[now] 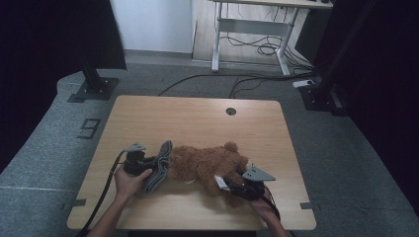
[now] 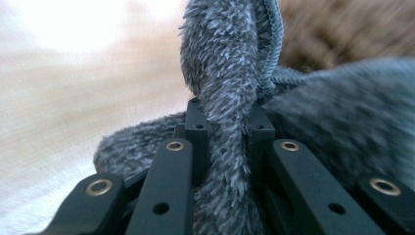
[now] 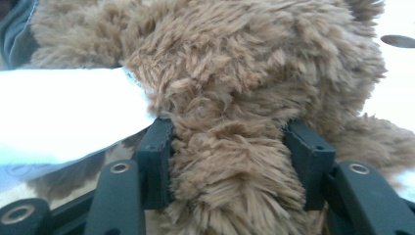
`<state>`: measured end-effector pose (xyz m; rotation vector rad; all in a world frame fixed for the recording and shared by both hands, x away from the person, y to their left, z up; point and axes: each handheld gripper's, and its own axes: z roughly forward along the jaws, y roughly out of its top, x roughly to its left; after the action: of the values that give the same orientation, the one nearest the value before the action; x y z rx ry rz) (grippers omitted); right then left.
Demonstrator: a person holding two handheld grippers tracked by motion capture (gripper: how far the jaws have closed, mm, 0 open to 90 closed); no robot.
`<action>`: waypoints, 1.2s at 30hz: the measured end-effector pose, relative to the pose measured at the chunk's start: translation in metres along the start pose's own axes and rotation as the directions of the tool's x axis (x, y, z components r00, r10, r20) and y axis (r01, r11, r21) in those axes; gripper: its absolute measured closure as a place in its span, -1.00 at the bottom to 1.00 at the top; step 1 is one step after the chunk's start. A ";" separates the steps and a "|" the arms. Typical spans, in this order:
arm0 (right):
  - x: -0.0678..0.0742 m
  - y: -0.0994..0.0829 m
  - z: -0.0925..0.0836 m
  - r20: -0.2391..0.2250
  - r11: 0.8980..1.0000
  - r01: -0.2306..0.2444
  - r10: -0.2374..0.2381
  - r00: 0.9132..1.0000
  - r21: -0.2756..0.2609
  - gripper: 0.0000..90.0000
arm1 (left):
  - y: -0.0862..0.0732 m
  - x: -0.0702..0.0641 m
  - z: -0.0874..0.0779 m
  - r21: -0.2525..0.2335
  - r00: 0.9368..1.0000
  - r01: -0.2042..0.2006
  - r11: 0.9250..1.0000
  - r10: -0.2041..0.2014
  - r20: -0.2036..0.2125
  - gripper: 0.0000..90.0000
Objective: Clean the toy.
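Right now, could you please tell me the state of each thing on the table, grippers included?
Teddy bear: lying on its side on the table, one limb between the right jaws.
Grey cloth: bunched beside the bear, pinched.
Left gripper: shut on the cloth.
Right gripper: shut on the bear's limb.
White tag: sticking out flat.

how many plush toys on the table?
1. A brown teddy bear lies at the table's near middle, between the grey cloth at its left end and the right gripper. The cloth may hide something small.
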<state>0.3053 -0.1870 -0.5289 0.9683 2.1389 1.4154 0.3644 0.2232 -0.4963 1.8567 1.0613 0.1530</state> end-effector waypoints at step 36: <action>0.016 -0.007 0.014 -0.088 0.995 0.016 -0.007 0.996 0.103 -0.44 | 0.033 -0.110 0.064 0.105 0.964 -0.181 0.978 0.156 0.215 0.76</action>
<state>0.3014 -0.1681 -0.5403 0.9455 2.2978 1.3774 0.3493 0.0955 -0.4700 2.0262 0.7845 -0.0072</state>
